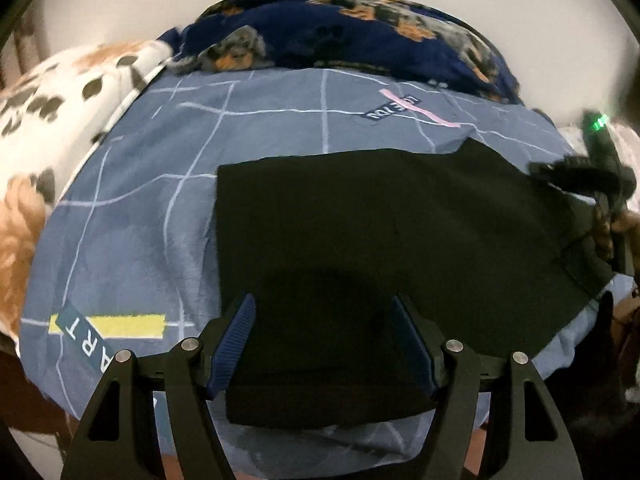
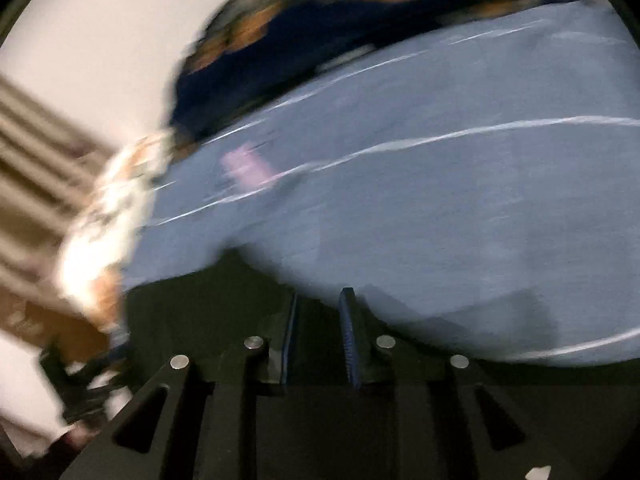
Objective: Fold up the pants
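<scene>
The black pants [image 1: 380, 240] lie flat on the blue grid-patterned bedsheet [image 1: 160, 208], folded into a broad dark shape. My left gripper [image 1: 322, 312] is open just above the near part of the pants and holds nothing. My right gripper [image 2: 320, 304] shows in a blurred right wrist view with the jaws a small gap apart over the edge of the pants [image 2: 208, 304]; black cloth lies around the fingers, and I cannot tell if they pinch it. The right gripper also shows in the left wrist view [image 1: 596, 168] at the pants' far right corner.
A navy dog-print blanket [image 1: 360, 28] is bunched along the far side of the bed. A white spotted plush blanket [image 1: 60, 92] lies at the left. The bed's near edge [image 1: 320, 452] is just below my left gripper. A white wall [image 2: 100, 32] stands behind.
</scene>
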